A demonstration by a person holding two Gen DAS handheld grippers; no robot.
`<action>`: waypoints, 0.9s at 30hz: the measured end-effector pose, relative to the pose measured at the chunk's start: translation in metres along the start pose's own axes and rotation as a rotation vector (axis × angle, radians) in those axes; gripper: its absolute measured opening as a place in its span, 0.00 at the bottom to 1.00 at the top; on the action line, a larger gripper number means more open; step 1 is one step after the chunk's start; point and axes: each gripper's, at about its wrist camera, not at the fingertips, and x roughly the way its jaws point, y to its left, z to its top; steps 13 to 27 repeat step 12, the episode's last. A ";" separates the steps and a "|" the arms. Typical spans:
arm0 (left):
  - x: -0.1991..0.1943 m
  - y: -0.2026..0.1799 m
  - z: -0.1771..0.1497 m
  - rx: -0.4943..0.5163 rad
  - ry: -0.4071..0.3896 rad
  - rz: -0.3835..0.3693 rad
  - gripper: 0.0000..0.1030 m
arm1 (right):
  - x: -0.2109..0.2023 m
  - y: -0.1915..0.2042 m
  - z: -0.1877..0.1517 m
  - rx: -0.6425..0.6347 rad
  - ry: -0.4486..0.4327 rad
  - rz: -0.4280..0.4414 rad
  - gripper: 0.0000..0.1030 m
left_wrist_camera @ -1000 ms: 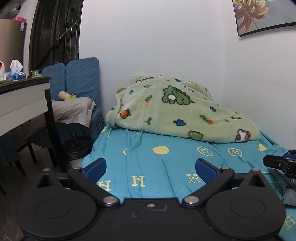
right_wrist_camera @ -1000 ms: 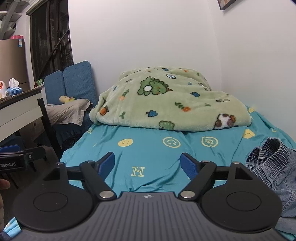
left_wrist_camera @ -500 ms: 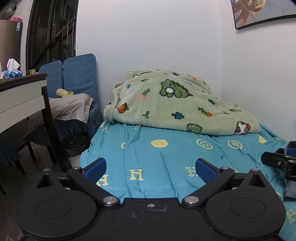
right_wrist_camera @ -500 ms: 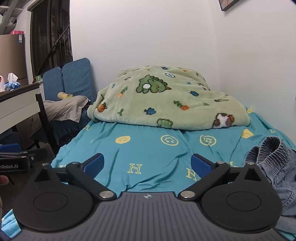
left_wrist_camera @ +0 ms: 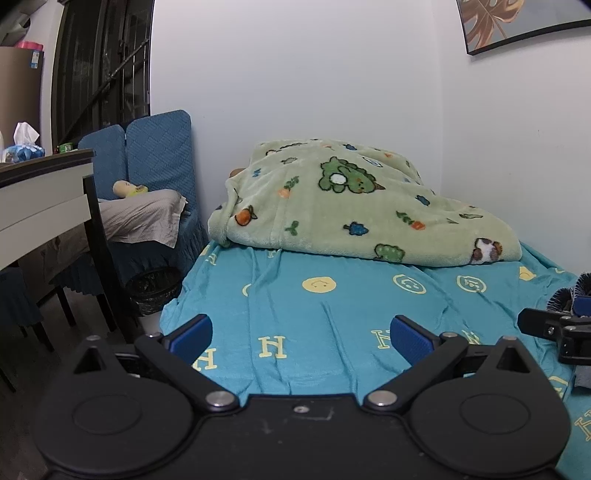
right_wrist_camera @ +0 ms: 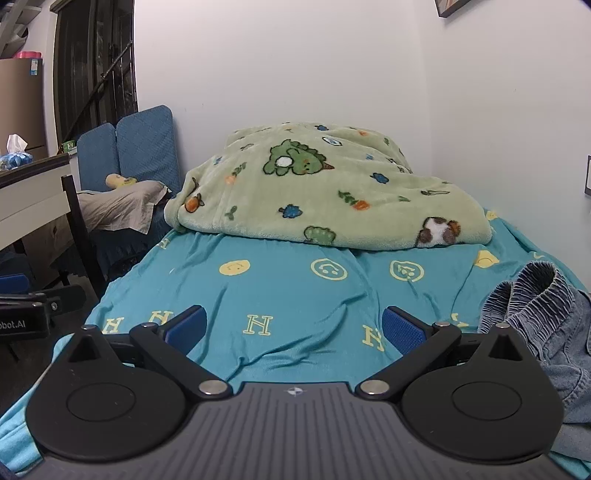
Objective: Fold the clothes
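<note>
The left gripper (left_wrist_camera: 301, 334) has its blue fingers (left_wrist_camera: 192, 332) spread wide apart with nothing between them, only the teal sheet (left_wrist_camera: 295, 306) showing in the gap. The right gripper (right_wrist_camera: 291, 326) is the same: its fingers (right_wrist_camera: 402, 332) stand as far apart as they go and grip nothing. Both hang low over the near end of the bed (right_wrist_camera: 122, 284), pointing along it toward the far wall. From the left wrist view, the right gripper shows at the right edge as a black arm with a blue pad; from the right wrist view, the left one sits at the left edge, off the side of the bed.

The jeans (right_wrist_camera: 543, 317) lie in a crumpled heap on the sheet at the near right, just beside the right gripper's right finger, the gathered waistband standing up toward the far side. I cannot tell whether the finger touches the cloth. In the left view only a dark scrap of them (left_wrist_camera: 576, 291) peeks past the right gripper.

The sheet is printed with yellow smiley faces and H letters and is lightly creased. At the far end a pale green blanket (right_wrist_camera: 325, 195) with dinosaurs and carrots is bundled up against the wall.

Left of the bed stand blue chairs (left_wrist_camera: 159, 151), a grey cloth (left_wrist_camera: 144, 218) draped over their seats with a small yellow toy (left_wrist_camera: 127, 188) on it. A black bin (left_wrist_camera: 153, 288) stands on the floor below. Nearer on the left is a white surface (left_wrist_camera: 40, 199) carrying a tissue pack (left_wrist_camera: 24, 146). A framed leaf picture (left_wrist_camera: 517, 26) hangs high on the right wall.
</note>
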 end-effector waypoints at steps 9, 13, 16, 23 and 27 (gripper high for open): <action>0.004 0.000 -0.001 -0.006 0.018 0.002 1.00 | 0.001 0.001 -0.002 -0.002 0.007 -0.009 1.00; 0.005 0.000 -0.002 -0.008 0.024 0.005 1.00 | 0.001 0.002 -0.002 -0.006 0.007 -0.010 1.00; 0.005 0.000 -0.002 -0.008 0.024 0.005 1.00 | 0.001 0.002 -0.002 -0.006 0.007 -0.010 1.00; 0.005 0.000 -0.002 -0.008 0.024 0.005 1.00 | 0.001 0.002 -0.002 -0.006 0.007 -0.010 1.00; 0.005 0.000 -0.002 -0.008 0.024 0.005 1.00 | 0.001 0.002 -0.002 -0.006 0.007 -0.010 1.00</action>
